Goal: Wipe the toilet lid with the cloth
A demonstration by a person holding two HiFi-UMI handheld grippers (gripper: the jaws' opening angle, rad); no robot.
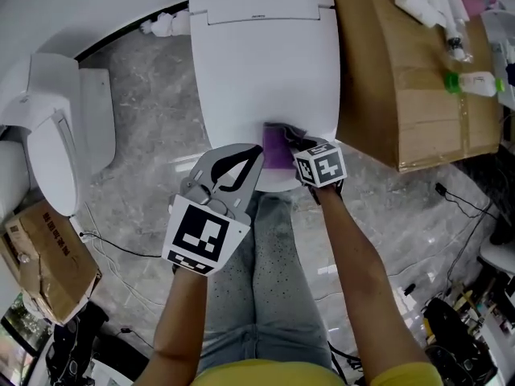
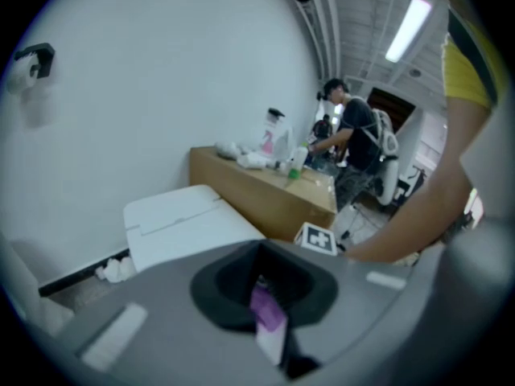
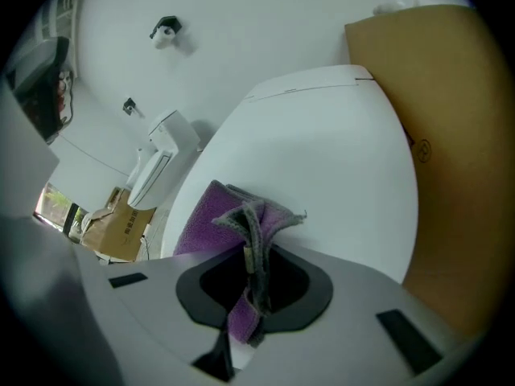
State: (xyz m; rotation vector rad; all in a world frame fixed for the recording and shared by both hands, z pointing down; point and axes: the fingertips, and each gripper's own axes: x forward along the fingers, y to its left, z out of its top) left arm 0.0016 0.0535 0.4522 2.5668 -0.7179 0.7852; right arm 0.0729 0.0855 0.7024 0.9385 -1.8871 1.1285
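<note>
Standing close against the near end of the toilet, the person is holding both tools out over its front edge. Nearest, the left claw (image 1: 256,154) is hovering a little above the rim on the left, its jaws parted by only a narrow slit. Its own view is showing purple and white through that slit, which I am reading as the cloth and lid beyond rather than anything held.

Just to its right, the right claw (image 3: 249,292) is pinching the cloth (image 1: 278,146). Its jaws are closing on a bunched, grey-hemmed fold that is standing up between them, while the remainder is lying flat on the near end of the toilet lid (image 1: 265,63).

The cloth is looking soft, light and limp, so it is likely going to drag and crumple rather than push. Taking it deep in a gathered fold and pressing the loose part down flat seems the sound way of keeping it from slipping free. The lid is appearing smooth, glossy and closed, so the cloth should be gliding easily, and most of its surface is lying bare toward the far hinge.

Farther right, a cardboard box (image 1: 402,95) carrying bottles (image 1: 475,82) is standing just beside the toilet. To the left, a second toilet (image 1: 56,135) is sitting well apart.
</note>
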